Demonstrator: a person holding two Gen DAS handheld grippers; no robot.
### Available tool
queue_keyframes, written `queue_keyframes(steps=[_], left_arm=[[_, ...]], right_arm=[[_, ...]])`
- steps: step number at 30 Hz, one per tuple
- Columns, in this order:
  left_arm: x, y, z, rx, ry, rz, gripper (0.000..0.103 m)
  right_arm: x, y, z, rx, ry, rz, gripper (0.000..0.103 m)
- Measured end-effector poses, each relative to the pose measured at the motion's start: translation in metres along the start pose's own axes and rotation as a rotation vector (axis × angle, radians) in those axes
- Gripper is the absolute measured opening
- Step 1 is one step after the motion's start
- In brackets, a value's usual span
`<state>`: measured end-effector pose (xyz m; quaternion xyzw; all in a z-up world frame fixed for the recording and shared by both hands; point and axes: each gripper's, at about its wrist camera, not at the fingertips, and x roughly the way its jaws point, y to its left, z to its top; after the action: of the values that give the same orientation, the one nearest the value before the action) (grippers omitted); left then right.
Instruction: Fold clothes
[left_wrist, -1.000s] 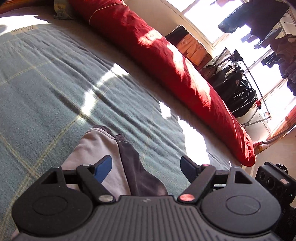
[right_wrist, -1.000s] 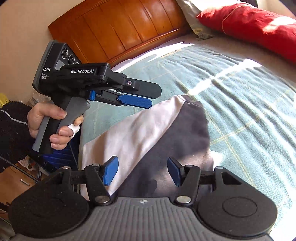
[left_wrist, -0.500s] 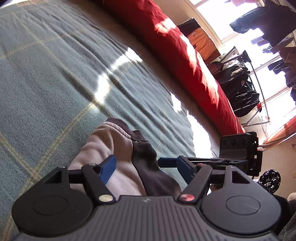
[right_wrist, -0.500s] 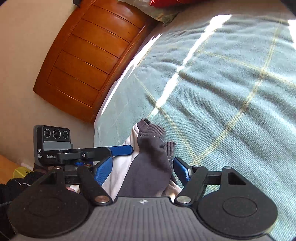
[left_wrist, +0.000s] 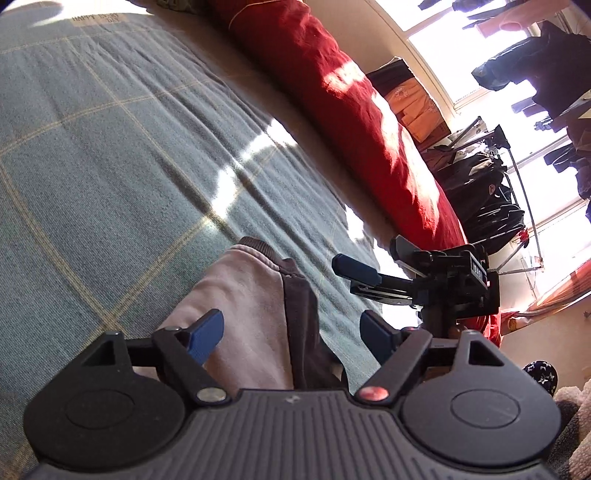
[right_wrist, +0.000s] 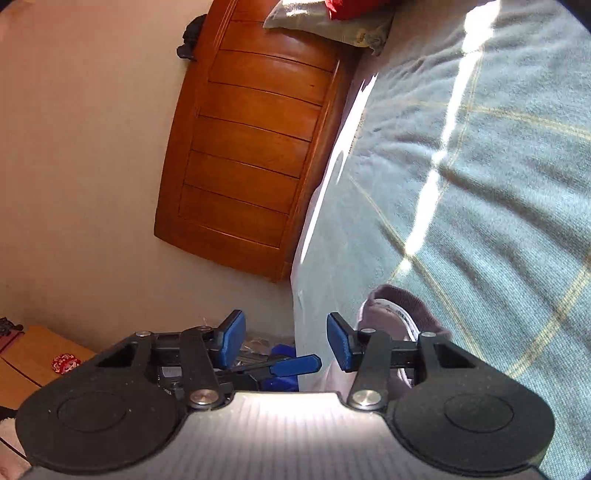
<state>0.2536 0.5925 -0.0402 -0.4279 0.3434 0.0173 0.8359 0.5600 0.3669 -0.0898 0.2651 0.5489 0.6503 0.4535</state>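
Teal blanket (left_wrist: 110, 155) bears the garment (left_wrist: 251, 302) between left gripper's (left_wrist: 291, 336) spread jaws; right gripper (right_wrist: 284, 341) closing, empty.

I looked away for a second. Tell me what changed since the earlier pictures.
The right gripper swung left off the garment toward the bed's edge; its jaws, which straddled the cloth before, are closing on nothing. The left gripper hardly shifted, jaws open over the garment. Garment, blanket and red duvet stayed put.
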Motion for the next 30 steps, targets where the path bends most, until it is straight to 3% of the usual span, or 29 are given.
queue_keyframes(steps=[2,5,9,12,17,21,23,26,30], left_arm=[[0.006,-0.003,0.004,0.002,0.011,-0.032,0.081],[0.020,-0.006,0.006,0.015,0.048,-0.056,0.083],[0.048,0.010,-0.001,-0.049,0.142,-0.048,0.090],[0.045,0.001,0.002,-0.014,0.127,-0.055,0.089],[0.045,-0.013,0.016,0.031,0.088,-0.073,0.090],[0.074,-0.011,0.022,0.072,0.100,-0.028,0.090],[0.088,-0.006,0.022,0.056,0.130,0.032,0.088],[0.078,-0.024,0.023,0.118,0.117,0.025,0.089],[0.042,-0.048,0.011,0.225,0.151,0.077,0.089]], right_arm=[[-0.005,0.009,0.005,-0.060,0.000,-0.084,0.055],[-0.004,0.017,-0.003,-0.107,0.052,-0.140,0.056],[0.011,0.017,-0.037,-0.166,0.188,-0.253,0.057],[0.017,0.010,-0.065,-0.195,0.268,-0.348,0.059],[-0.006,0.031,-0.085,-0.255,0.217,-0.410,0.060],[-0.011,0.057,-0.104,-0.344,0.204,-0.446,0.061],[-0.005,0.062,-0.116,-0.379,0.233,-0.480,0.066],[-0.001,0.068,-0.131,-0.454,0.272,-0.588,0.066],[-0.003,0.093,-0.148,-0.559,0.274,-0.640,0.068]])
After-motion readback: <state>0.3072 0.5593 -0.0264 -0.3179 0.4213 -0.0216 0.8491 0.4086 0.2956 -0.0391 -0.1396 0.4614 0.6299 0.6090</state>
